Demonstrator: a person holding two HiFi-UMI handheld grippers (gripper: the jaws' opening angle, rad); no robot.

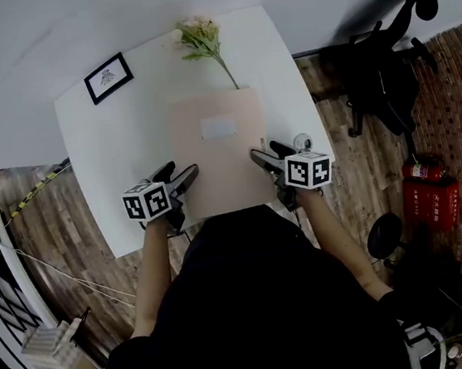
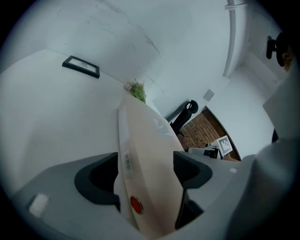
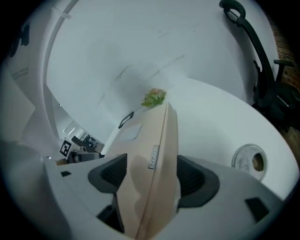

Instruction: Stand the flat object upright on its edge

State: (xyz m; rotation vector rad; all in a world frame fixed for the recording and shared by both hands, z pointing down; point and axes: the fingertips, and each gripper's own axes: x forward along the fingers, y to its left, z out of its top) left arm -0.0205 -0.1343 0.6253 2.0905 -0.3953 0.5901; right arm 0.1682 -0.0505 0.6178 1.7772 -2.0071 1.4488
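Left tool (image 1: 181,173), right tool (image 1: 266,152), jaws apart astride beige folder (image 1: 222,168)

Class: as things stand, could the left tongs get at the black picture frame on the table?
Probably yes: only bare table separates left tongs and frame, though the folder sits between the jaws.

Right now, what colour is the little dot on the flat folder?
The dot is red; the left gripper view shows it best.
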